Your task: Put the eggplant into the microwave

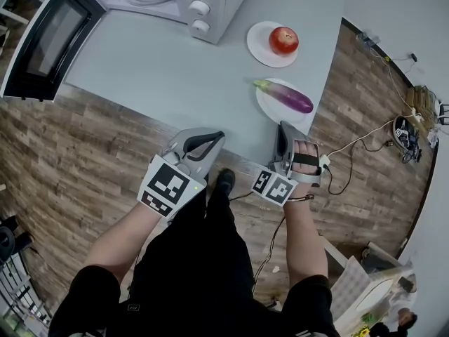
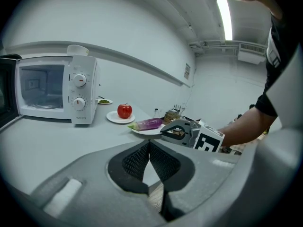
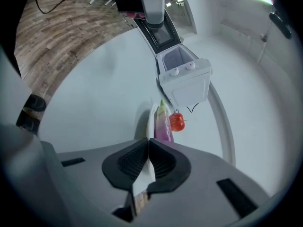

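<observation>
Starting at the left, the microwave (image 1: 200, 5) stands at the far edge of the grey table (image 1: 161, 69) with its door (image 1: 45, 37) swung wide open, so the cavity is ready to take something and that part of the job looks done. Nearer the person, the left gripper (image 1: 212, 140) hangs over the table's near edge, well apart from everything on it; its own view shows the two ribbed pads pressed together with nothing between them. Next to it, the right gripper (image 1: 283, 129) points at the white plate (image 1: 264, 108) just beyond its tips, and its jaws are likewise closed and empty, meeting in a thin line. The eggplant (image 1: 286, 95) lies on that plate, untouched, near the table's front right corner and well apart from the microwave. Farther back sits a red apple (image 1: 283, 40) on a second plate (image 1: 255, 46), which plays no part. By my judgement the task has barely begun: the right jaws would have to open, take the eggplant, carry it across to the cavity and release it there.
</observation>
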`<state>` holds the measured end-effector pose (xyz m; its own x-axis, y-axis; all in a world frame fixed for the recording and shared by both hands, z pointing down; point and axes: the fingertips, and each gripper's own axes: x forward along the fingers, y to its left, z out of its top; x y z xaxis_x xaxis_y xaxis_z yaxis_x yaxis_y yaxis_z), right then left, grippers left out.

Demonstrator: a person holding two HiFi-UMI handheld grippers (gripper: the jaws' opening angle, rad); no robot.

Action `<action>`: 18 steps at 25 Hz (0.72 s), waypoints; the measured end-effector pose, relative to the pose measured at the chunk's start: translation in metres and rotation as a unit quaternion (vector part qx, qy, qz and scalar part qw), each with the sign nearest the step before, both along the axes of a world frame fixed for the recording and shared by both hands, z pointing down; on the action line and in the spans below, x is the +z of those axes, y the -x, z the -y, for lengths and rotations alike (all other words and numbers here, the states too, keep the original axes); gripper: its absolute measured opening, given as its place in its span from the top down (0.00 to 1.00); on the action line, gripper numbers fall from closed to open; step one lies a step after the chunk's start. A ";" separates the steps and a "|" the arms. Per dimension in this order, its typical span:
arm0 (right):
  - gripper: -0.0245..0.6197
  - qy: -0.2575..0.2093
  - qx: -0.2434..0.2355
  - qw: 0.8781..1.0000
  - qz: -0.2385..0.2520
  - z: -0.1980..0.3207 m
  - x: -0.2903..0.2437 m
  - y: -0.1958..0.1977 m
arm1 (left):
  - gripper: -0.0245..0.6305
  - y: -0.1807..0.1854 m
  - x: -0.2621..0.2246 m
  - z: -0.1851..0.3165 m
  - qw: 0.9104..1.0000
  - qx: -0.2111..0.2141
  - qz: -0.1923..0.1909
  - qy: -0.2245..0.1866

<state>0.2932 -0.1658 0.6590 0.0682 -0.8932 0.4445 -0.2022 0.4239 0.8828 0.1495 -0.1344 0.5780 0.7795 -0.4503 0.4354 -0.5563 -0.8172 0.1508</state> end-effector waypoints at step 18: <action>0.93 -0.059 -0.041 0.997 -0.014 -0.003 -0.046 0.007 | 0.95 -0.012 -0.016 0.002 1.000 -0.002 0.005 -0.011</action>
